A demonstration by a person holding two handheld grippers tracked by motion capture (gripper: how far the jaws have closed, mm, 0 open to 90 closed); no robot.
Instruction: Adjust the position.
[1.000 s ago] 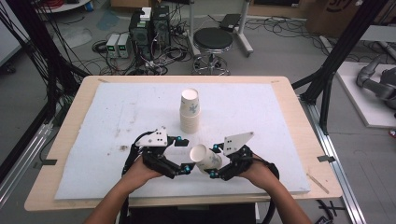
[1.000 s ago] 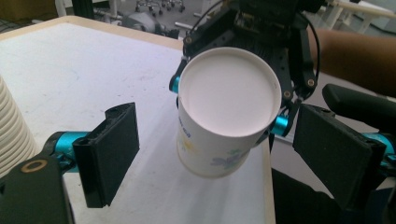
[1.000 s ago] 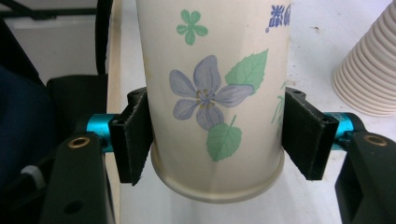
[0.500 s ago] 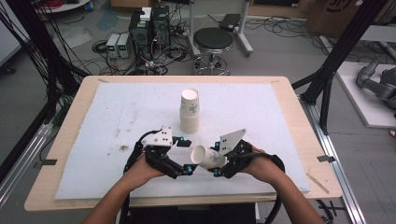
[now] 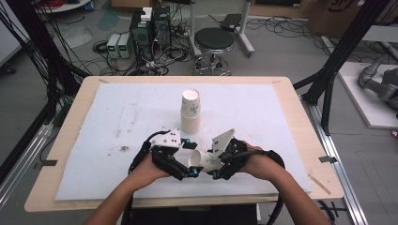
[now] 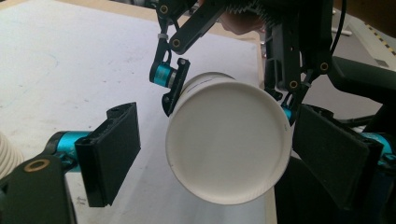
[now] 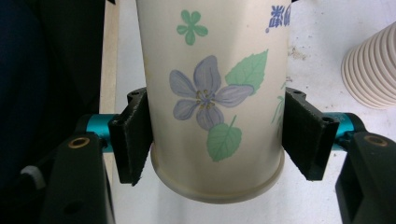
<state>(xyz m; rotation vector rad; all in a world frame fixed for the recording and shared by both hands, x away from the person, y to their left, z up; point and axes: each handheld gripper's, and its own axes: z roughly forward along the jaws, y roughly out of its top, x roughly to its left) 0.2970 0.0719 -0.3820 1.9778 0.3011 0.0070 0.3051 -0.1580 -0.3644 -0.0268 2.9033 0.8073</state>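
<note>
Your right gripper [image 7: 217, 140] is clamped on the flowered paper cup [image 7: 212, 93], pads pressed to both sides of its wall, holding it on its side just above the near edge of the white mat [image 5: 117, 117]. Your left gripper [image 6: 215, 154] stands spread around the cup's base, jaws not yet touching, so the handover is only half made. What seems left: close the left, free the right, then carry it to the cup stack [image 5: 190, 112] standing upright mid-table.

Even, bright overhead light, soft shadows; close-ups look slightly blurred.
</note>
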